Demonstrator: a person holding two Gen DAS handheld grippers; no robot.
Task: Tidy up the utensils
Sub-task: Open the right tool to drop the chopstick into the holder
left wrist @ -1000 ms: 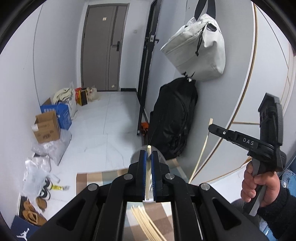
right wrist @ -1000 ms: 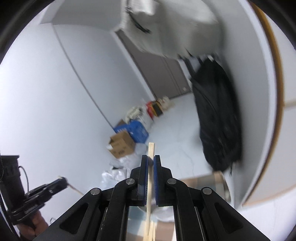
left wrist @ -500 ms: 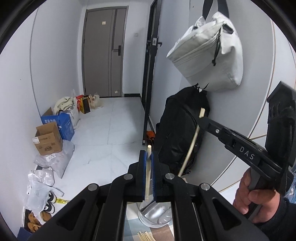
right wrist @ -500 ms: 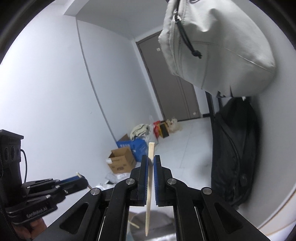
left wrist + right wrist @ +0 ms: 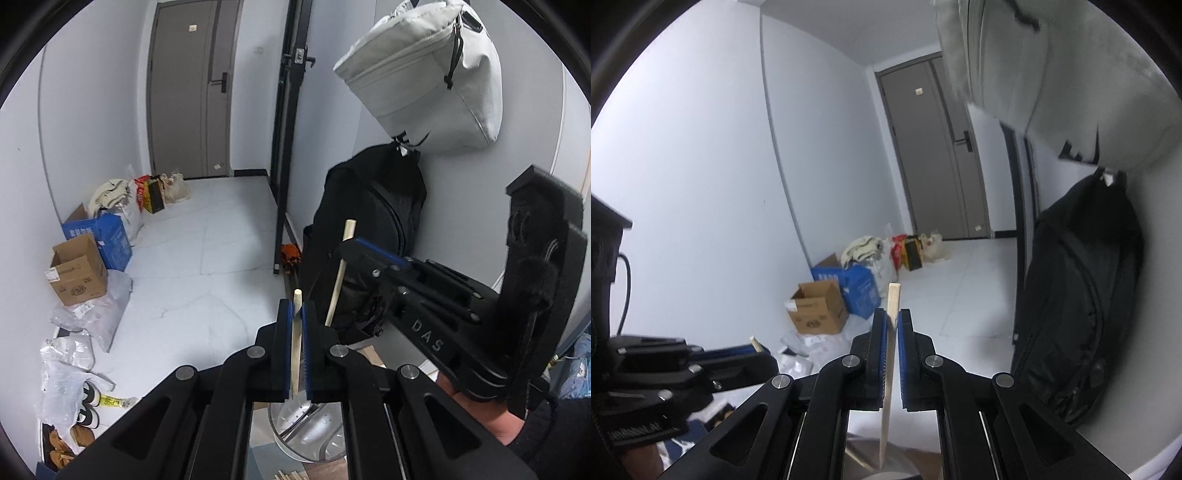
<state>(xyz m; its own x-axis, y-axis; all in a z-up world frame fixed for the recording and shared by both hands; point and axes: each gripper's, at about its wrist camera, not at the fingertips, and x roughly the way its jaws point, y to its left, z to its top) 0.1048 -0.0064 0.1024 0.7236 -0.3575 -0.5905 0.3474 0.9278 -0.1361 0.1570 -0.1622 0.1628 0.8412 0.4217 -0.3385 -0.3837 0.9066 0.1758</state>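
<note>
In the left wrist view my left gripper (image 5: 295, 314) is shut on a pale wooden chopstick (image 5: 295, 339) that stands nearly upright between the blue pads. Below it sits a round perforated metal holder (image 5: 314, 439). My right gripper (image 5: 351, 247) comes in from the right, held by a hand, shut on a second chopstick (image 5: 337, 284) that slants down toward the holder. In the right wrist view the right gripper (image 5: 892, 321) clamps that chopstick (image 5: 888, 387), tip down over the holder's rim (image 5: 857, 454). The left gripper (image 5: 764, 354) shows at the lower left.
Several loose chopsticks (image 5: 291, 475) lie on the patterned tabletop in front of the holder. A black backpack (image 5: 369, 240) leans on the right wall under a hanging grey bag (image 5: 424, 81). Cardboard boxes (image 5: 77, 269), plastic bags and shoes line the left wall; a door (image 5: 188, 88) stands behind.
Both grippers have moved forward and a little down, each still clamping its chopstick. The right gripper has drawn close beside the left and rolled. The metal holder now lies under both.
</note>
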